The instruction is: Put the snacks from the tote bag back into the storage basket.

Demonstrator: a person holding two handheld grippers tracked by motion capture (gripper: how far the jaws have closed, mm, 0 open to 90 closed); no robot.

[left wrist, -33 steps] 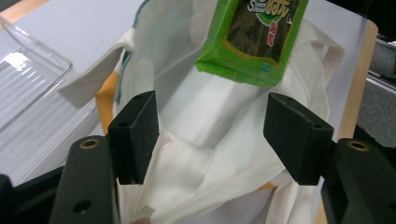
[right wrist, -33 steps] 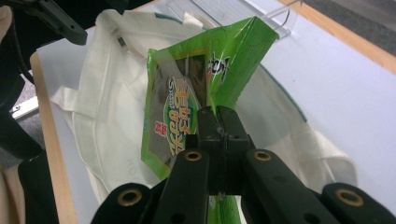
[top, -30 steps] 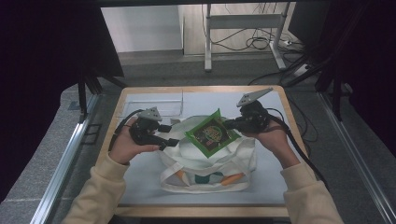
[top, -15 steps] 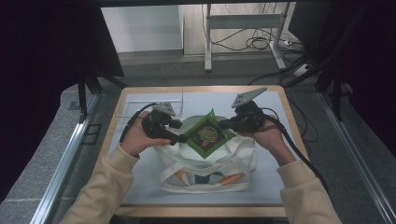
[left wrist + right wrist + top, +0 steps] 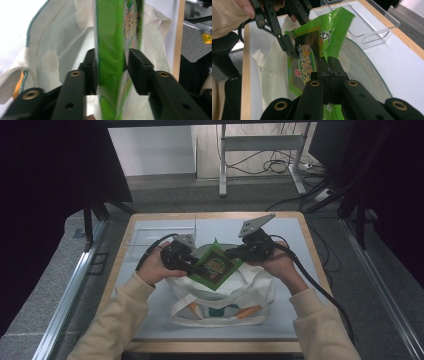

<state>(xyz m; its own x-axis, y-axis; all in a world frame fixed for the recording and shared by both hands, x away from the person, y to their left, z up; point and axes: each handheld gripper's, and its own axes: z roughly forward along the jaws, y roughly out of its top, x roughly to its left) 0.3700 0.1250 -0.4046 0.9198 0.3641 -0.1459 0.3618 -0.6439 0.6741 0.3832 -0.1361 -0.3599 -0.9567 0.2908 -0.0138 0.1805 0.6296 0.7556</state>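
A green snack bag hangs tilted over the mouth of a white tote bag that lies on the table. My left gripper comes at it from the left. Its jaws have just been closing, and in the left gripper view the pads sit against both faces of the snack bag. My right gripper is shut on the bag's right edge. In the right gripper view its jaws pinch the snack bag's seam, above the open tote bag.
A clear plastic tray stands at the table's far left, behind the left hand. The pale table top has a wooden rim. Cables trail from both grippers over the table's sides.
My left gripper moved right, up to the snack bag, and its jaws closed around it. The bag tilted a little and sits slightly lower over the tote. The right gripper barely moved.
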